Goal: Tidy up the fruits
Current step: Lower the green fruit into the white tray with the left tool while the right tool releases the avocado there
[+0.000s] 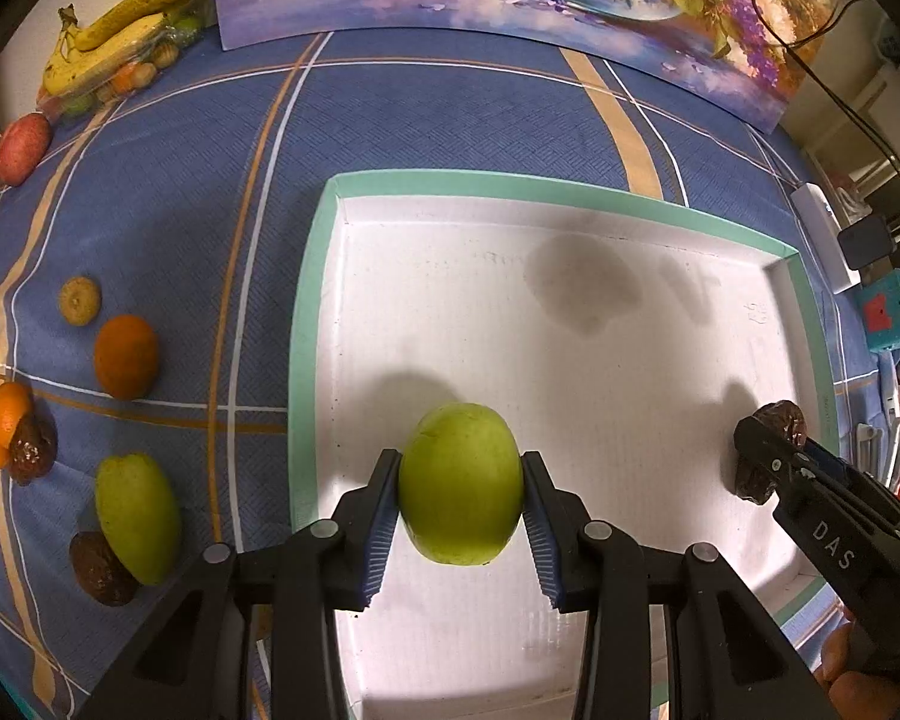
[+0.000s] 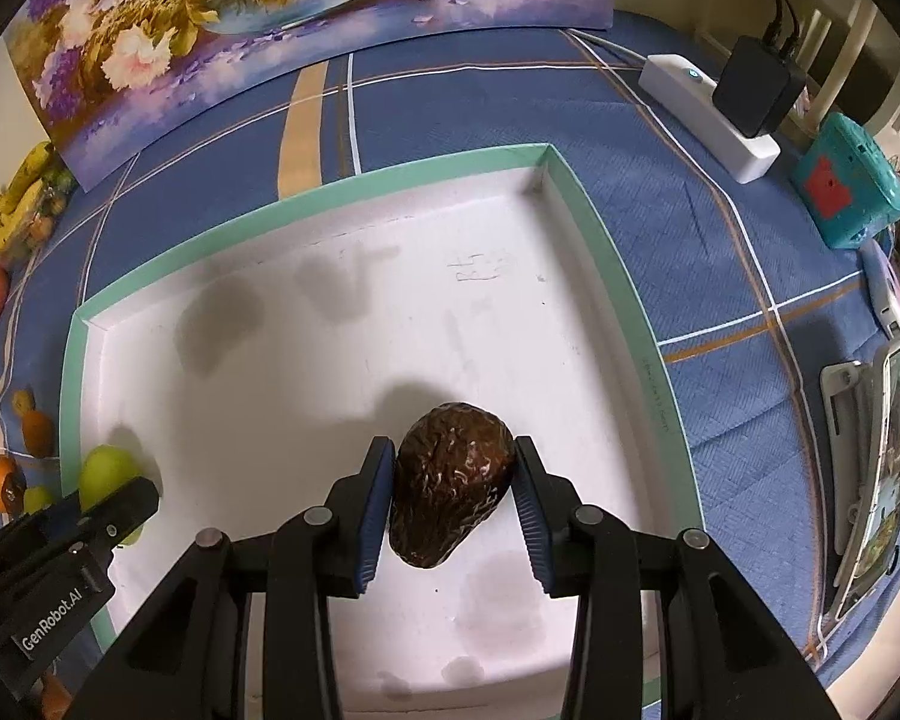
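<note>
Both tongs are loaded over the white tray with the mint-green rim (image 1: 306, 324). The left gripper (image 1: 461, 483) is clamped on a green apple (image 1: 461, 483), blue pads pressing both sides, near the tray's left edge at the near end. The right gripper (image 2: 453, 483) is squeezing a dark brown avocado (image 2: 450, 480) the same way, nearer the tray's right side; whether either fruit touches the tray floor I can't tell. From the left wrist view the right gripper shows up at the far right with the avocado poking out past its tip. The rest of the tray floor looks bare apart from shadows and a few faint stains, so nothing blocks either fruit. The leftovers all sit on the blue plaid tablecloth (image 1: 450, 120) left of the tray: a green pear-ish fruit (image 1: 138, 516) leaning on another brown avocado (image 1: 99, 567), an orange (image 1: 126, 356), a small tan round thing (image 1: 80, 299), and small tangerines (image 1: 0, 426) bunched with a dark brown fruit (image 1: 30, 450). Far left there's a red apple (image 1: 21, 147) and a bunch of bananas (image 1: 120, 30). A flower painting (image 1: 510, 6) leans along the far edge, and off to the right sit a white power strip (image 2: 708, 114) with a black charger (image 2: 756, 87) and a teal gadget (image 2: 846, 186).
</note>
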`<state>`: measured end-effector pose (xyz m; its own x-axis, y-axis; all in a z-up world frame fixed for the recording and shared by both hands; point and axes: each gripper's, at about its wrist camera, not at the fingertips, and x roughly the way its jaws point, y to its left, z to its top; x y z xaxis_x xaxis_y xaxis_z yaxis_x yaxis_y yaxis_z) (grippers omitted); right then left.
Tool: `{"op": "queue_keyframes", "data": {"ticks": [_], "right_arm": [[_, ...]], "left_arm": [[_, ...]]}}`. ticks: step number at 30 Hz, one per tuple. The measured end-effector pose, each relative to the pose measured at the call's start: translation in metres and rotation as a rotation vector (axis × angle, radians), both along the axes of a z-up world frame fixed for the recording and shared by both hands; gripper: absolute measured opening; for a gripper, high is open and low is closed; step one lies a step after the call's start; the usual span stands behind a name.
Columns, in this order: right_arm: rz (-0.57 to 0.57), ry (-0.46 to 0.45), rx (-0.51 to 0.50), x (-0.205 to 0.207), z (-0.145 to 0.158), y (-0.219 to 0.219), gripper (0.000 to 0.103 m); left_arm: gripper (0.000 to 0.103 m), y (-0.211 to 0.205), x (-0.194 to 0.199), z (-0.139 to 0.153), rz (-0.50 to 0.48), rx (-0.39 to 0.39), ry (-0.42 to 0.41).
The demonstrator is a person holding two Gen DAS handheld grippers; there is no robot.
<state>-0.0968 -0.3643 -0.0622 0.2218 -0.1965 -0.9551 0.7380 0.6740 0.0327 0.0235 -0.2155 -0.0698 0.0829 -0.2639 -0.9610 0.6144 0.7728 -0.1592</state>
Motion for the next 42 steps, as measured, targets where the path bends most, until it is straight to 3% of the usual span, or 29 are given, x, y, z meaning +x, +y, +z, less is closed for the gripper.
{"op": "queue_keyframes", "data": {"ticks": [13,29,39,42], "right_arm": [[0.032,0.009,-0.015,0.005,-0.001,0.003,0.041],[0.021,-0.066,-0.078,-0.004,0.036,0.006,0.041],[0.021,-0.095,-0.073,-0.009,0.047,0.011,0.041],[0.020,-0.091,-0.068,-0.009,0.046,0.012,0.041]], "left_arm": [[0.046,-0.004,0.005,0.001,-0.009,-0.007,0.010],[0.047,0.002,0.004,0.047,-0.022,-0.060,-0.064],[0.047,0.015,0.009,0.054,-0.010,-0.037,-0.111],[0.058,0.022,0.015,0.053,0.020,-0.029,-0.109]]}}
